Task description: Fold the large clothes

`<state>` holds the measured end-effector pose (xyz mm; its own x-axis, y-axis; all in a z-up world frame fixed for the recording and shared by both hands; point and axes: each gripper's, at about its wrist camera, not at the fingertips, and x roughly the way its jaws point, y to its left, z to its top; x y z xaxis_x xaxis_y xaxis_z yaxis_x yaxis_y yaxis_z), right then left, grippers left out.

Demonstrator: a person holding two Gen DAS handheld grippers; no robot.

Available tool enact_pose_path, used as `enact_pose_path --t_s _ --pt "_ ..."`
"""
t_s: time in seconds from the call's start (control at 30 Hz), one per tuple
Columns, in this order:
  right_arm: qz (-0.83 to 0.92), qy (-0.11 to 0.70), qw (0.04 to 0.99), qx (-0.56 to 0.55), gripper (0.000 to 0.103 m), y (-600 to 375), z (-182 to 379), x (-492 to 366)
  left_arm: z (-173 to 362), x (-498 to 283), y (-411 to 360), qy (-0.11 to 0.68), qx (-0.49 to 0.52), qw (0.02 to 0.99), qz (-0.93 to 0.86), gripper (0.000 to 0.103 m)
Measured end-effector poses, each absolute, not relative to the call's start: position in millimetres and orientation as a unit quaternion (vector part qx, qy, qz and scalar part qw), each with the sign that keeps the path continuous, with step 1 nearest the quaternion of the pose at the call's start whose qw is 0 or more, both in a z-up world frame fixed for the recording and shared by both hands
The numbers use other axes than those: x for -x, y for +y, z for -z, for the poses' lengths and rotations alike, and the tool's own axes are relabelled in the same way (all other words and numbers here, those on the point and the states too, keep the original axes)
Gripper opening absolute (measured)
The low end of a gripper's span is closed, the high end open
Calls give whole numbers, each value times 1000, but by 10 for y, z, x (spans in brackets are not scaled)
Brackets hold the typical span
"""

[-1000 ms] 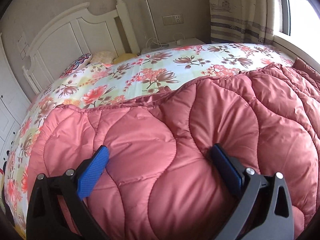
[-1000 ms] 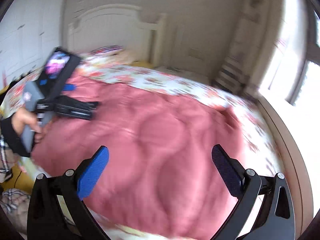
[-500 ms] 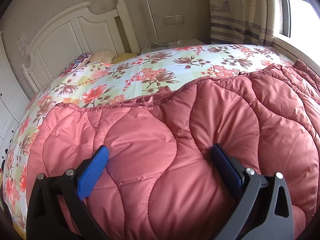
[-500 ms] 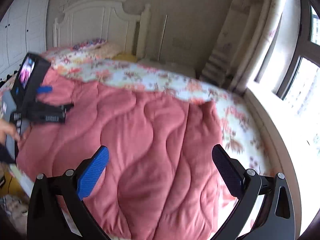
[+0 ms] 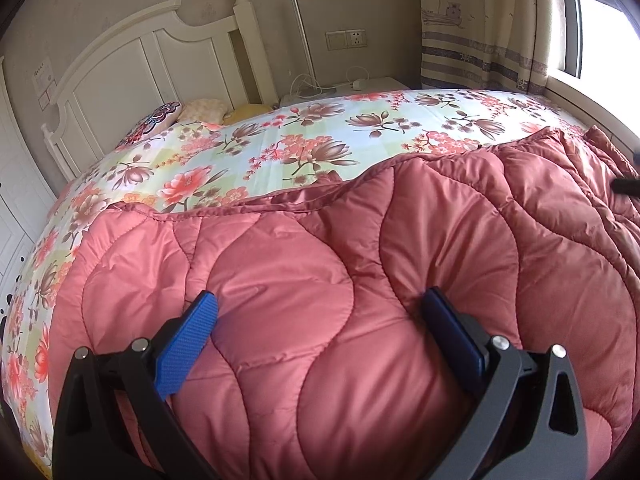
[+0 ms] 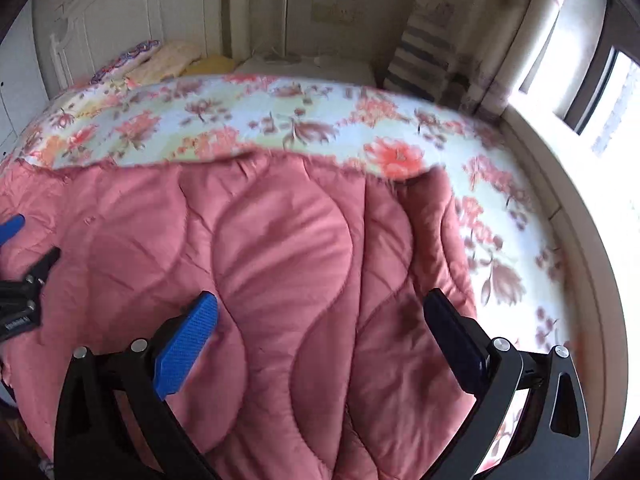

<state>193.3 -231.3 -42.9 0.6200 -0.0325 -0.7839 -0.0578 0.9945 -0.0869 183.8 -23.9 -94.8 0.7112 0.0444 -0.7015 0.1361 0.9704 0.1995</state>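
A large pink quilted comforter [image 5: 360,280] lies spread over the near part of a bed with a floral sheet [image 5: 280,148]. It also shows in the right wrist view [image 6: 280,280]. My left gripper [image 5: 320,336] is open, its blue pads pressed down into the comforter near its left end. My right gripper [image 6: 320,336] is open and hovers just over the comforter near its right edge. The left gripper's tip [image 6: 12,228] shows at the left border of the right wrist view.
A white headboard [image 5: 132,60] stands at the far end with pillows [image 5: 200,110] below it. A bedside table [image 5: 340,90] with cables sits by the wall. A curtain [image 5: 480,20] and window [image 6: 600,92] are on the right.
The right gripper has swung right and come down closer to the comforter's right side. The left gripper has stayed nearly still on the comforter.
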Motion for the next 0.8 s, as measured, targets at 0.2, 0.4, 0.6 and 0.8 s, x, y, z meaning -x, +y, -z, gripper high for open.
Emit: enact_pose_path --t_s 0.2,0.4,0.6,0.8 --pt "29 450 891 55 98 -2312 521 -2421 953 -1837 -233 379 -119 918 25 101" --pt "17 490 871 -26 98 -2540 869 -2600 954 -1841 -223 380 -115 917 27 101" --pt "-5 448 892 -54 98 -2367 485 -2360 957 -1836 -227 378 -116 918 25 101" --pt "-37 470 878 82 98 -1632 675 -2354 947 -1838 -224 378 -115 918 23 101"
